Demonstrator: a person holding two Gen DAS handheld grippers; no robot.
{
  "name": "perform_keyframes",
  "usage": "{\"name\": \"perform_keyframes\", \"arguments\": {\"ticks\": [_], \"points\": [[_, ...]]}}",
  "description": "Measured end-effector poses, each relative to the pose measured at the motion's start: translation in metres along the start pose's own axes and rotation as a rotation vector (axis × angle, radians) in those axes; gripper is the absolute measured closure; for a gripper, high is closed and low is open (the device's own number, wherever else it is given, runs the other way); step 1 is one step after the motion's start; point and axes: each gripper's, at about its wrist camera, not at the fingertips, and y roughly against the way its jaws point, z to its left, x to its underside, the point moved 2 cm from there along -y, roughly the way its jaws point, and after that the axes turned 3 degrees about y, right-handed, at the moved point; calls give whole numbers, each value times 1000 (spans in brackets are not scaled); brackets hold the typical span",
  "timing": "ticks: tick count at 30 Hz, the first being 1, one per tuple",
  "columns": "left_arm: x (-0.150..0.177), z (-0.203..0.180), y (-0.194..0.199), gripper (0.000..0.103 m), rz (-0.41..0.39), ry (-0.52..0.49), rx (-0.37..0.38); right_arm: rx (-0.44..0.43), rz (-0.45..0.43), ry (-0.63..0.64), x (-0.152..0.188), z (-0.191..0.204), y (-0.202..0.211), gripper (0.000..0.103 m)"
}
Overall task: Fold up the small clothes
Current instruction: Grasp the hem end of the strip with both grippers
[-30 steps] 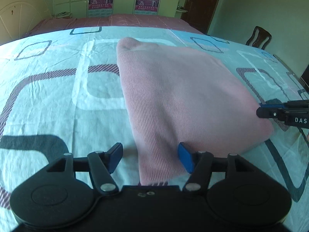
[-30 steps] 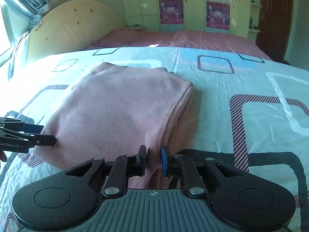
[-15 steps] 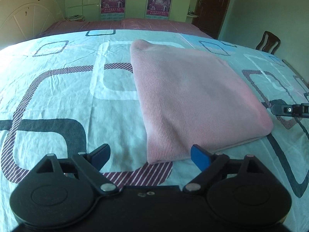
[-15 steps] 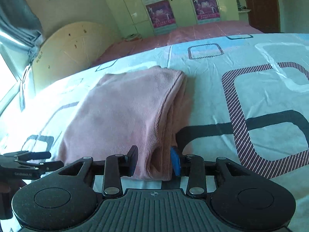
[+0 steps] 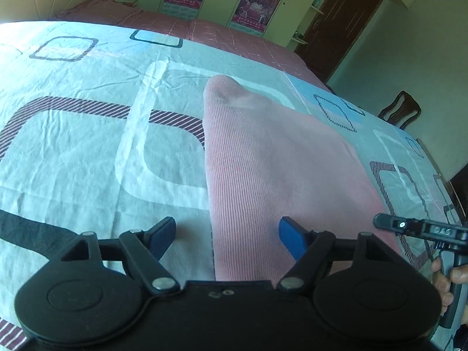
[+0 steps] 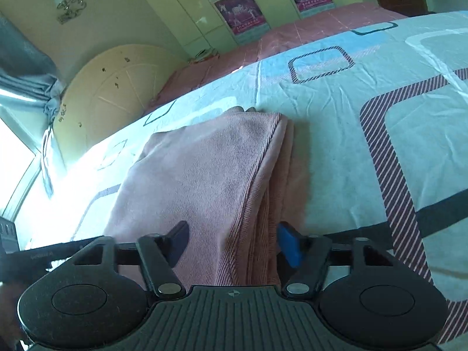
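Note:
A pink ribbed garment (image 5: 278,175) lies folded flat on the bed. It also shows in the right wrist view (image 6: 210,181), with its layered edges on the right side. My left gripper (image 5: 226,234) is open, its fingers straddling the garment's near left edge. My right gripper (image 6: 232,242) is open, its fingers on either side of the garment's near right corner. The right gripper's tip also shows in the left wrist view (image 5: 389,223), beside the garment's right corner.
The bed sheet (image 5: 87,152) is pale blue with dark and white rounded squares. A pink blanket (image 5: 204,29) lies at the far end. A cream headboard (image 6: 117,87) and curtain stand to the left; a wooden chair (image 5: 400,111) is at the right.
Both grippers have moved in closer and lower over the garment's near edge. My right gripper has opened wider. Both cameras have tilted.

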Motion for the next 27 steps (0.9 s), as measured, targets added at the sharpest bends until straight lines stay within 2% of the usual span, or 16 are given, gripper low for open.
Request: {"name": "perform_keyframes", "arguments": {"ticks": [1,2,9,10,11,12,13,16,18,19,21,23,27], "points": [[1,0,-2,26,1,4,5,20,3,27,0,-2,-1,84],[1,-1,-3,26,3,-1,8,31,-8,37,0,-5,-1,85],[-3,1,-5,23,12,-16,14,20,-35,16,-1,-6,12,85],[-4,2,-6,23,16,-16,21,12,-42,-12,-4,-10,13,80],[-6,3,-9,23,20,-15,30,8,-47,-55,-9,-16,14,50],[-6,4,-9,24,24,-13,38,-14,-55,-84,-11,-23,15,32],[-8,4,-10,25,29,-10,49,-44,-55,-106,-13,-29,15,22],[-14,7,-17,28,53,23,107,-166,22,-217,-23,-48,3,23],[-19,11,-25,29,77,62,147,-180,82,-243,-24,-57,-10,24],[-22,14,-29,29,83,82,160,-197,82,-250,-25,-60,-13,28],[-26,18,-35,34,91,113,181,-232,97,-310,-29,-68,-16,30],[-32,23,-41,37,102,141,197,-248,127,-344,-30,-71,-22,44],[-42,23,-52,40,130,162,225,-272,166,-332,-34,-65,-29,48]]}}
